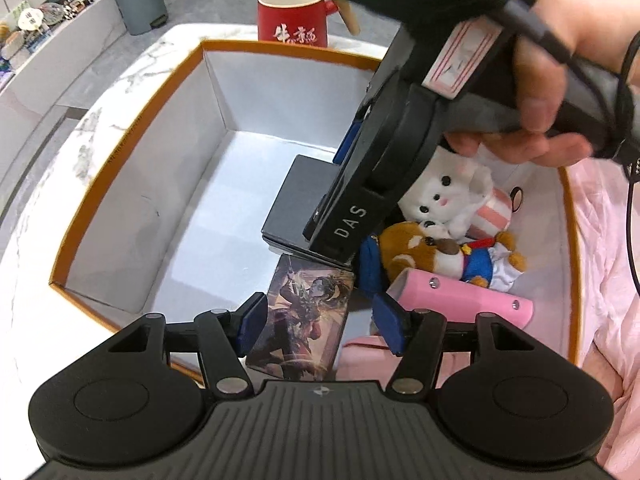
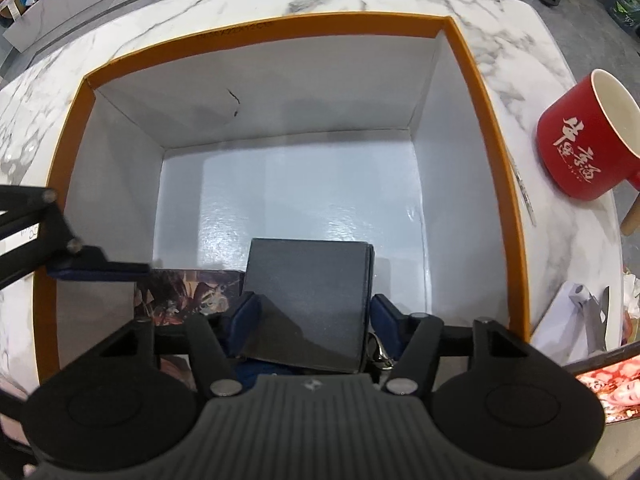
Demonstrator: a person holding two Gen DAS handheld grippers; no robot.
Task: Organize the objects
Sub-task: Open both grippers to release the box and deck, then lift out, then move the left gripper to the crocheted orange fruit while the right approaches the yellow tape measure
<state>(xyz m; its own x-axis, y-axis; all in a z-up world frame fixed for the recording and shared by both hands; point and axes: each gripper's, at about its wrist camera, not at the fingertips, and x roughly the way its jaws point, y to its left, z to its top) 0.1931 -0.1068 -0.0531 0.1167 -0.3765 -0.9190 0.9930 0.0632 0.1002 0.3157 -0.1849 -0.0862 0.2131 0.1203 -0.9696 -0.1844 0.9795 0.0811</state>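
Observation:
An orange-rimmed box with white inside stands on the marble table; it also shows in the right wrist view. Inside lie a dark grey box, an illustrated card box, a white plush, a brown plush and a pink case. My left gripper is open around the card box, whose near end sits between the pads. My right gripper is open around the dark grey box, low in the orange box; whether the pads touch it is unclear.
A red mug stands on the table beyond the box. A grey bin is on the floor. Pink cloth lies right of the box. A white item and a printed packet lie at the right.

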